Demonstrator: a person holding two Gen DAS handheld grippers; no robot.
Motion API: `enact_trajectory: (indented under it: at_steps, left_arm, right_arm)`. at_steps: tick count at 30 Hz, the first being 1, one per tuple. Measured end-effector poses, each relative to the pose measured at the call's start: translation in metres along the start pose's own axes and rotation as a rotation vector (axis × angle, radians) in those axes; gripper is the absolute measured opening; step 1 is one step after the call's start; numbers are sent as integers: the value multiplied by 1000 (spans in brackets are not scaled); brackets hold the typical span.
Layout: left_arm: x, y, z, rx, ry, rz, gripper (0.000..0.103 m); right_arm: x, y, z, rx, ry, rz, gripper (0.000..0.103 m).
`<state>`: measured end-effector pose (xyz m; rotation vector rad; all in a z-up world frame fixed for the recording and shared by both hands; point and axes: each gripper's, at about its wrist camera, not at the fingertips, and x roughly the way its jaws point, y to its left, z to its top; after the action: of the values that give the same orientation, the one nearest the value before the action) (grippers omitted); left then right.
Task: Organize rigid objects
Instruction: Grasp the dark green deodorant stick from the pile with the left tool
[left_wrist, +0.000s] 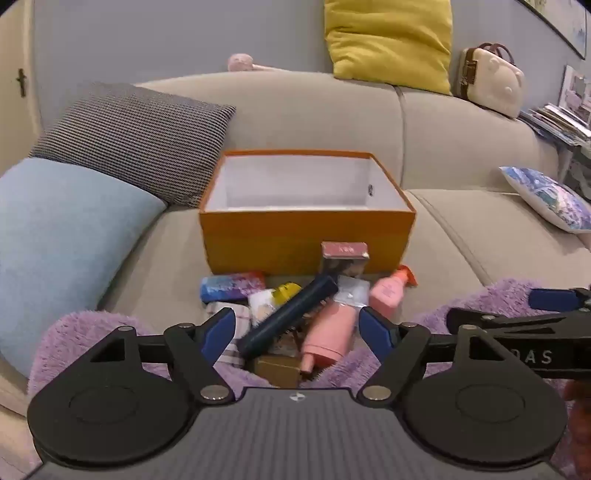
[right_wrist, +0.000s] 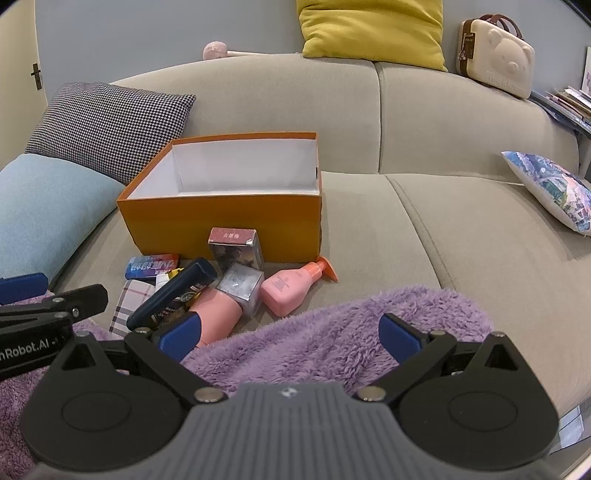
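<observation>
- Rigid objects lie in a jumbled pile on the seat of a beige sofa (right_wrist: 424, 122), just in front of an orange box (right_wrist: 221, 221) and at the edge of a purple fleece blanket (right_wrist: 332, 332).
- Cushions sit around the sofa: a light blue cushion (left_wrist: 62, 236) and a houndstooth cushion (left_wrist: 136, 140) to the left, a yellow cushion (left_wrist: 391, 40) on the backrest, a printed cushion (right_wrist: 550, 188) to the right.
- A cream bear-faced case (right_wrist: 498, 51) stands on the backrest at the right.
- The orange box is open at the top, white inside, and nothing shows in it.
- The left gripper (left_wrist: 297, 332) hangs over the pile with jaws spread wide, holding nothing.
- The right gripper (right_wrist: 290, 334) hovers over the blanket, jaws at full spread, empty.
- In the pile, a dark navy tube (left_wrist: 288, 317) lies slanted across a pink bottle (left_wrist: 328, 336).
- A pink pump bottle (right_wrist: 288, 290) with an orange nozzle lies on its side at the right edge of the pile.
- A red-topped carton (right_wrist: 236, 247) stands upright against the box's front wall.
- A clear cube (right_wrist: 240, 286) rests on the pink bottle.
- A blue printed tin (right_wrist: 151, 267) lies flat at the left, with a plaid pouch (right_wrist: 127, 306) nearer the camera.
</observation>
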<state>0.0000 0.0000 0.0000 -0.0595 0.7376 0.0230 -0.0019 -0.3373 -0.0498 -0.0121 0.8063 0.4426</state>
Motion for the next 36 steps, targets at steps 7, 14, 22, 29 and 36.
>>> enact_trajectory:
  at_steps: [7,14,22,29,36]
  left_arm:
    - [8,14,0,-41,45,-68,72]
    - [19,32,-3,-37,127,-100,47]
    - [52,26,0,178,105,-162,47]
    - [102,19,7,364,176,-142,48]
    - [146,19,14,482,291,-192,50]
  right_arm:
    - [8,3,2,-5,15,35,91]
    - [31,13,3,-10,88,120,65]
    - [68,31,8,-61,152,207,36]
    - [110,41,20,-64,202,217,28]
    - [148,50,28,-76,253,242,19]
